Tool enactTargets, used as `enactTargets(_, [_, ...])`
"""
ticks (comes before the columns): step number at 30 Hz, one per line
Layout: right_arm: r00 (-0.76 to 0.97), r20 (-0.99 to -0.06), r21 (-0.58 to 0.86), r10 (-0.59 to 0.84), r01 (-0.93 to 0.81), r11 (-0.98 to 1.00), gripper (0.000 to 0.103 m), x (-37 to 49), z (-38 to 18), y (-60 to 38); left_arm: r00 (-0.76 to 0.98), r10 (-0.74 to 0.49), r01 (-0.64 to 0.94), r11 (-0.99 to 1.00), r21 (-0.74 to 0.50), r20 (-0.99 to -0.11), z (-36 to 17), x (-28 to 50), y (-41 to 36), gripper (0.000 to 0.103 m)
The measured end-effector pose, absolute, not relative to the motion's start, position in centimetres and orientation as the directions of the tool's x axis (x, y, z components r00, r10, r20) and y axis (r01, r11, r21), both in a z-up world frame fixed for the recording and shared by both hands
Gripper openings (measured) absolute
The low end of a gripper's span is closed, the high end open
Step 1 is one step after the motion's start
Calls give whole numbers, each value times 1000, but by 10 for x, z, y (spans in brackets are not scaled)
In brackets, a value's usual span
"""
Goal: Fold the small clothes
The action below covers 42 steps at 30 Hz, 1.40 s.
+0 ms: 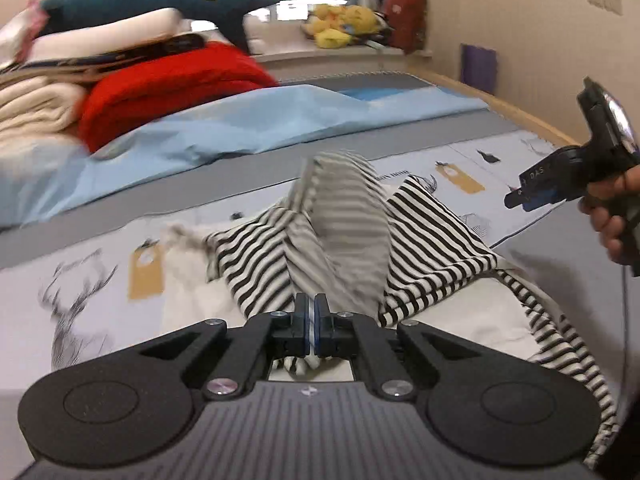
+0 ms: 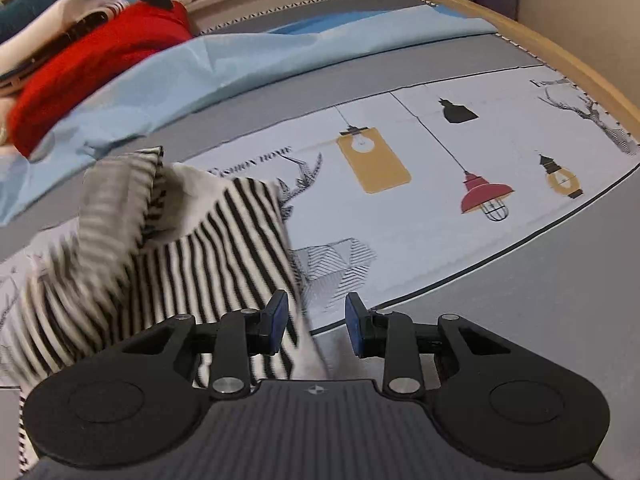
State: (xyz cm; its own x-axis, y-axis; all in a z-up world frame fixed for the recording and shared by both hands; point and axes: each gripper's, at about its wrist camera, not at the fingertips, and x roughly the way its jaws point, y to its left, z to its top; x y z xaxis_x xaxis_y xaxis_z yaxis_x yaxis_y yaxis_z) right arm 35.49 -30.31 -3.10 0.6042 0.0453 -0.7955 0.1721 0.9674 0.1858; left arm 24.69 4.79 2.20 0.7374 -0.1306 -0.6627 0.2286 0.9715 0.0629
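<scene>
Left gripper [image 1: 311,312] clamped tight on a pinch of the striped garment [image 1: 348,232], hoisting it into a peak off the printed bedsheet [image 2: 420,240], likely to carry a fold over. Right gripper [image 2: 316,322] spread wide, holding nothing, just right of the garment's edge. Beyond the garment: light blue sheet [image 1: 240,128], red blanket [image 1: 168,84], plush shark [image 1: 160,4], yellow plush toys [image 1: 340,24] under the window.

Both cameras sit low and close over the white bedsheet printed with lamps [image 1: 100,320] [image 2: 440,240], facing the red folded blanket [image 1: 160,84] [image 2: 100,56]; both see the black-and-white striped cloth [image 1: 432,232] [image 2: 224,256].
</scene>
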Motion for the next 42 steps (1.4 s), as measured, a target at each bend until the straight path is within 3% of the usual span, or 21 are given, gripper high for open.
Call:
enactTargets(8, [665, -743, 268, 76, 192, 944, 32, 350, -12, -304, 761, 0, -97, 989, -114, -649, 60, 264, 74, 4])
enactTargets(10, [682, -725, 301, 93, 193, 934, 24, 351, -10, -305, 750, -5, -158, 970, -186, -661, 57, 284, 79, 4])
enactTargets(11, [691, -716, 319, 101, 194, 928, 16, 351, -10, -306, 744, -19, -171, 961, -218, -668, 50, 290, 79, 4])
enactTargets(12, [699, -707, 334, 109, 194, 922, 14, 350, -11, -305, 735, -31, -182, 953, -240, -678, 44, 297, 80, 4])
enactTargets(19, [674, -707, 399, 215, 129, 908, 16, 360, -25, -278, 610, -76, -313, 891, -328, -789, -29, 334, 108, 5])
enactTargets(24, [599, -735, 460, 316, 98, 883, 16, 376, -50, -249, 489, -160, -481, 771, -419, -857, -69, 345, 137, 24])
enactTargets(29, [552, -772, 442, 316, 108, 891, 30, 385, -72, -228, 485, -208, -492, 739, -461, -850, -78, 358, 139, 31])
enactTargets(33, [533, -786, 449, 313, 143, 882, 30, 391, -84, -225, 458, -249, -473, 744, -471, -853, -79, 370, 133, 34])
enactTargets(40, [505, -796, 455, 333, 138, 879, 30, 399, -95, -213, 409, -215, -449, 799, -400, -887, -86, 376, 130, 33])
enactTargets(42, [496, -796, 464, 347, 132, 876, 30, 400, -97, -207, 406, -214, -435, 810, -394, -889, -87, 377, 129, 27])
